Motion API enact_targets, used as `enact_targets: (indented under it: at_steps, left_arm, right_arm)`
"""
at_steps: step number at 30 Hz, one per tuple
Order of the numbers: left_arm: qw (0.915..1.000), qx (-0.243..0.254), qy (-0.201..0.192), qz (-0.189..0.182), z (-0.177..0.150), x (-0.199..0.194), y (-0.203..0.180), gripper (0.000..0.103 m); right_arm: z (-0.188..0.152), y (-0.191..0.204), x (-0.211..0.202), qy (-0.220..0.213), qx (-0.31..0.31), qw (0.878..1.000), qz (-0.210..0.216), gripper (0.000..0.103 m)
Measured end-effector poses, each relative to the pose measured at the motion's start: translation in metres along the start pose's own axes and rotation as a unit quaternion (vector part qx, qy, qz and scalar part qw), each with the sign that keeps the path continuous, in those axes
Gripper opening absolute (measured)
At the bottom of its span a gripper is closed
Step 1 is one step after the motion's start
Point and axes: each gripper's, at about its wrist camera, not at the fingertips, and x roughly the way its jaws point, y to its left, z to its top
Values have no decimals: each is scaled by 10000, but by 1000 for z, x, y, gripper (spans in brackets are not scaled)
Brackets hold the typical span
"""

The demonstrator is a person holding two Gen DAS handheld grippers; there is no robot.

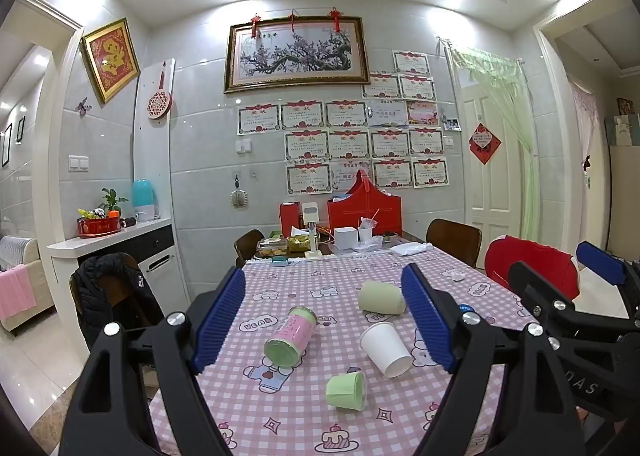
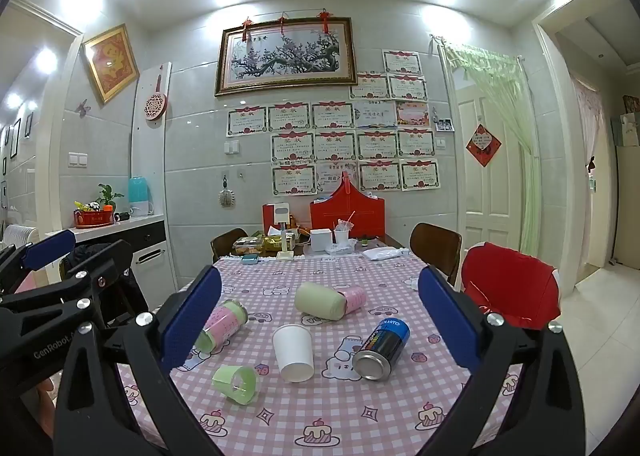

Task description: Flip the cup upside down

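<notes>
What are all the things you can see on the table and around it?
white cup: 1, white, lying mid-table
small green cup: 1, light green, on its side, near edge
pink cup: 1, pink with green ends, lying left of the white cup
big green cup: 1, pale green, lying farther back
second pink cup: 1, pink, behind the big green cup
can: 1, blue and black, lying right
tablecloth: 1, pink checks
red chair: 1, right of table
red box: 1, far end
left gripper: 1, black with blue pads, open
right gripper: 1, same colours, open
</notes>
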Motion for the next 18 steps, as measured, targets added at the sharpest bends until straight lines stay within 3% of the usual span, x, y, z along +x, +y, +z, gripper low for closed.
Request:
enact_targets:
  at_steps: [18]
  left_arm:
    - [10000, -3, 1, 2, 0, 0, 0, 79]
  right_arm:
    - [0, -1, 0, 1, 12, 10000, 5, 95]
